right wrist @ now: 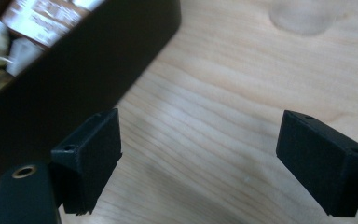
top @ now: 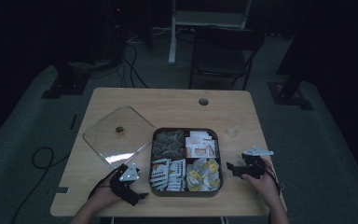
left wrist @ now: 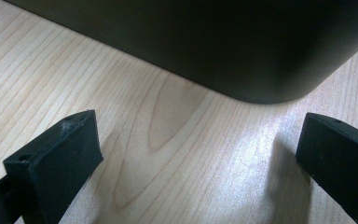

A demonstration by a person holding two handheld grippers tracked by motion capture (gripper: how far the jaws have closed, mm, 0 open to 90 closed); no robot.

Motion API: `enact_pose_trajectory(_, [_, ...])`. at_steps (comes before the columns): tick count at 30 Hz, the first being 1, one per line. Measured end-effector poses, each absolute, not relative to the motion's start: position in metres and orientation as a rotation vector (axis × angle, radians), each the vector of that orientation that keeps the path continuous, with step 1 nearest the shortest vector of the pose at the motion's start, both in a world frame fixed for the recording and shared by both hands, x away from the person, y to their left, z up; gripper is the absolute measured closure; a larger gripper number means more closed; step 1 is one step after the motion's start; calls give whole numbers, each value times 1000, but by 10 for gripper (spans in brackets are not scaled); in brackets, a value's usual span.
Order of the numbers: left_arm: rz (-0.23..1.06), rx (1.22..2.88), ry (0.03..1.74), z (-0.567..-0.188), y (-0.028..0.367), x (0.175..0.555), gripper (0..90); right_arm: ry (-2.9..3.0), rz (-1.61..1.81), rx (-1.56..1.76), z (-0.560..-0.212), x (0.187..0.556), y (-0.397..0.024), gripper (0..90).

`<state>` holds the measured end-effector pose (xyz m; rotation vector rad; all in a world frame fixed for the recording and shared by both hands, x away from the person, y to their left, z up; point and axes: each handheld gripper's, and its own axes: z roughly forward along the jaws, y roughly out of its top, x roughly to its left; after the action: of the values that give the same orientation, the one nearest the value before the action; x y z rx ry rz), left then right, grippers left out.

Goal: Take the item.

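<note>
A dark square tray (top: 187, 129) sits at the table's near middle. Its four compartments hold tea bags and packets (top: 200, 144). My left gripper (top: 139, 187) rests open on the wood just left of the tray's near left corner. In the left gripper view its jaws (left wrist: 198, 130) stand wide apart, bare wood between them and the tray's rounded corner (left wrist: 242, 56) just ahead. My right gripper (top: 233, 169) lies open to the right of the tray, pointing at it. In the right gripper view (right wrist: 200, 126) nothing sits between the jaws, and the tray wall (right wrist: 88, 65) is at the left.
A clear square lid (top: 116, 135) with a small knob lies left of the tray. A clear glass (top: 235, 125) stands beyond my right gripper; its base (right wrist: 303, 16) shows in the right gripper view. A cable hole (top: 203, 101) is near the far edge. A chair (top: 223, 51) stands behind the table.
</note>
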<state>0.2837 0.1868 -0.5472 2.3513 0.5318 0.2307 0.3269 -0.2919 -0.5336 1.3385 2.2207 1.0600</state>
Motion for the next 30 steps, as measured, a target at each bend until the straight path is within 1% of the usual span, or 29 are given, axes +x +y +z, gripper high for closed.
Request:
enact_pose_trajectory(7, [231,2351,532,-547,187,284,3,2215,1130,1285,-514,323,-288,141])
enact_pose_trajectory(17, [231,2351,532,-547,187,284,3,2223,1235,1155,-484,318,-271,141])
enact_pose_trajectory(23, [230,2351,532,-547,187,284,3,2277,1287,1067,-477,318,-256,142])
enact_pose_trajectory(25, [231,2351,532,-547,187,284,3,2287,1298,1054,-476,318,-252,174])
enact_pose_trajectory(30, [231,2351,532,-547,187,284,3,2310,1318,1015,-477,320,-240,173])
